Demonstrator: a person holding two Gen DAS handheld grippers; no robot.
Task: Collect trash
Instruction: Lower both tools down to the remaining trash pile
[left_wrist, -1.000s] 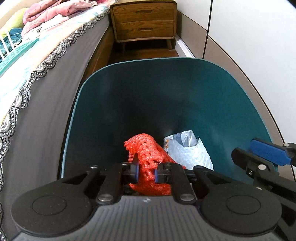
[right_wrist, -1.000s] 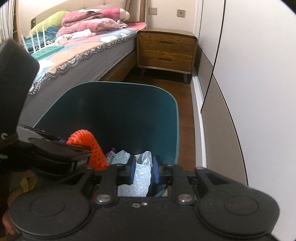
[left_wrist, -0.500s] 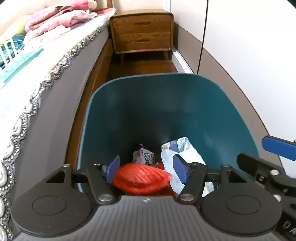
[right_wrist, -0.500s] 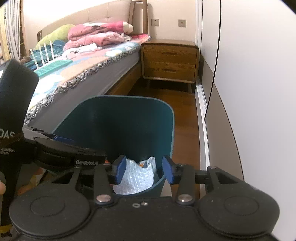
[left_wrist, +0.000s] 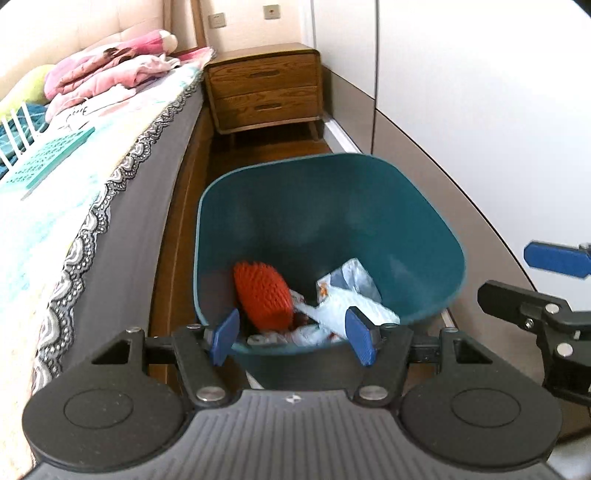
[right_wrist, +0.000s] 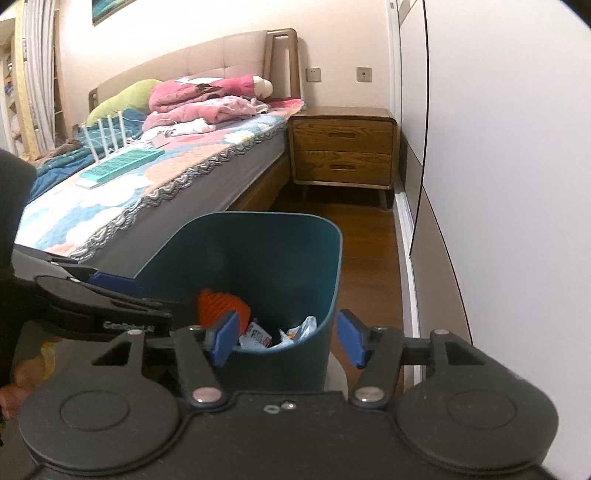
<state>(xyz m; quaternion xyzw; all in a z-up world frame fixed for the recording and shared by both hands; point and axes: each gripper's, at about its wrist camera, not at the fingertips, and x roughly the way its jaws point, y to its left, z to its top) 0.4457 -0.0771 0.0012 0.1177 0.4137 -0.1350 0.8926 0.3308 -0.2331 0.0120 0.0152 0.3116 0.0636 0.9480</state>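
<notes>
1. The left hand-held gripper (left_wrist: 293, 341) now stands wide and empty; a second ago it pinched the orange net (left_wrist: 263, 295), which lies in the teal bin (left_wrist: 332, 192) just ahead of its jaws.
2. The right hand-held gripper (right_wrist: 286, 339) has just been opening, nothing between its pads; the bubble-wrap bag (left_wrist: 347, 299) it held lies beside the net.
3. Both pieces look binned; both hands seem free for more trash.

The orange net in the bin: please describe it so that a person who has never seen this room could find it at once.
Between the bed and the white wardrobe wall stands a dark teal bin on the wooden floor. Inside it, on the side nearer the bed, lies the orange foam net. It is the only bright orange, ribbed piece; the white plastic bag and small wrappers beside it are pale.
</notes>
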